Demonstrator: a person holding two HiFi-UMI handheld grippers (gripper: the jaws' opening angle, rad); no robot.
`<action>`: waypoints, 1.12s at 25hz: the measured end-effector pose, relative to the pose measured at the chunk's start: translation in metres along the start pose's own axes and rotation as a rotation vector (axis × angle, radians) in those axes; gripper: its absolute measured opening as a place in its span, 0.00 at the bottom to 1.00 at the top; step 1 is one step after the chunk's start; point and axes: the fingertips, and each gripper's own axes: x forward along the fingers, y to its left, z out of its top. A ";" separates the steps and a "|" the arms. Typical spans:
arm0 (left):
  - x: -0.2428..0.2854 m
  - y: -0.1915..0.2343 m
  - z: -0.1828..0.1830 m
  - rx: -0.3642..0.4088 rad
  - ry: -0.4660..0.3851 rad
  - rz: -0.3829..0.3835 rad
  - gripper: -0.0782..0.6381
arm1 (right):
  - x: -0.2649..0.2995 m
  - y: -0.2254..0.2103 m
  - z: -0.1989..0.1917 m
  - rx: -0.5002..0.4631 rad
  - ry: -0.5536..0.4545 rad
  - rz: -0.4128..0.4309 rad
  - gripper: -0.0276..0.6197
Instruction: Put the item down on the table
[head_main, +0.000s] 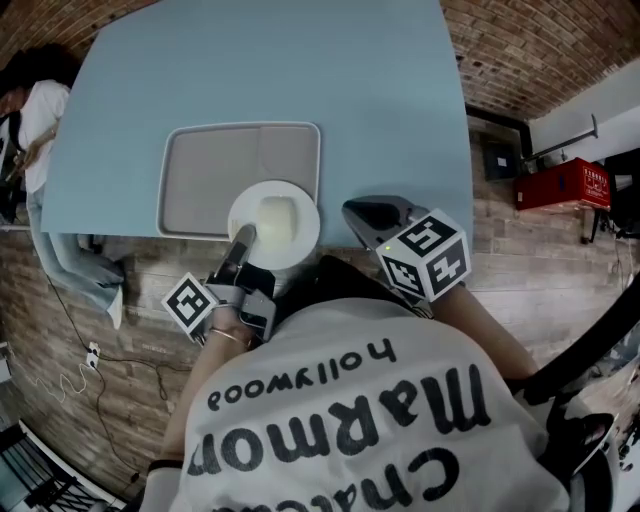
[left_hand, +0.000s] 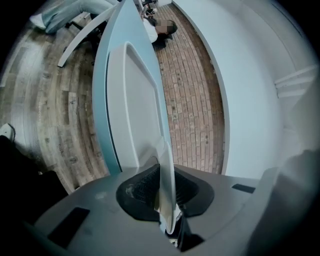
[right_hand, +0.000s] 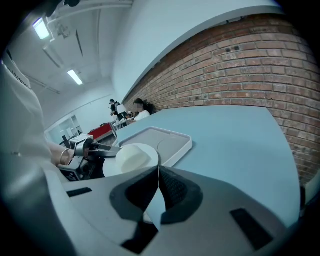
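Left gripper (left_hand: 165, 186): jaws clamped on the near rim of the white plate (left_hand: 168, 165), which shows edge-on between them in the left gripper view. In the head view the left gripper (head_main: 243, 238) reaches in from the person's side, and the plate (head_main: 275, 225) sits over the near right corner of the grey tray (head_main: 200, 180), with part of it past the near edge of the blue table (head_main: 300, 60). Whether the plate's underside touches the tray cannot be told; in the right gripper view the plate (right_hand: 131, 159) appears level and slightly clear of the tray (right_hand: 167, 141).

Right gripper (right_hand: 158, 172): jaws pressed together, nothing between them. It is held near the table's near edge, to the right of the plate and apart from it (head_main: 352, 210).

Step in hand, as judged: carry and placement, release not yet made.

Next move calls for:
1. Bring the plate forward, fully over a supporting surface (the overhang past the table edge is the main risk).
2. Lower it level until it rests flat.
3. Spread the left jaws and back them off the rim without dragging it.
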 end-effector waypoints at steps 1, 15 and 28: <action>0.000 0.001 0.001 -0.012 -0.011 0.021 0.16 | 0.000 0.000 0.000 0.001 -0.001 0.000 0.06; -0.005 0.013 0.021 0.231 -0.053 0.431 0.16 | 0.001 0.001 0.003 0.015 -0.005 0.007 0.06; 0.013 0.006 0.036 0.617 -0.063 0.505 0.19 | -0.004 -0.017 -0.003 0.036 0.011 -0.024 0.06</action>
